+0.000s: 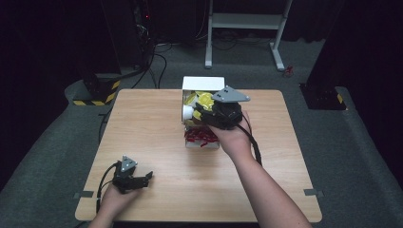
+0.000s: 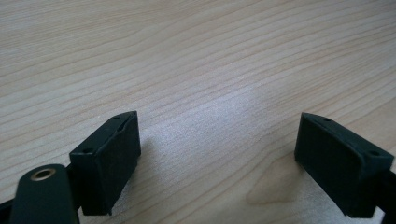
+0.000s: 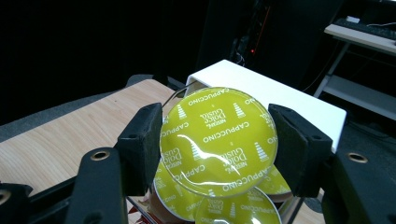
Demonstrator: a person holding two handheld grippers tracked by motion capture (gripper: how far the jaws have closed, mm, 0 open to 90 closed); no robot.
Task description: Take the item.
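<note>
My right gripper (image 3: 217,140) is shut on a coffee capsule (image 3: 218,141) with a yellow-green foil lid that reads "Cappuccino"; the black pads (image 3: 144,144) press its two sides. In the high view the right gripper (image 1: 197,111) holds this capsule (image 1: 205,100) just above a white box (image 1: 203,85) that stands on the wooden table (image 1: 142,133). More yellow capsules (image 3: 233,210) lie in the box below the held one. My left gripper (image 1: 148,176) rests on the table near the front left corner, and its jaws stand wide apart over bare wood, open (image 2: 217,158).
Red packets (image 1: 199,137) fill the near end of the white box. Beyond the table stand a white metal desk frame (image 1: 247,28), black cabinets and loose cables on the grey carpet. A yellow-black striped base (image 1: 97,95) sits by the far left corner.
</note>
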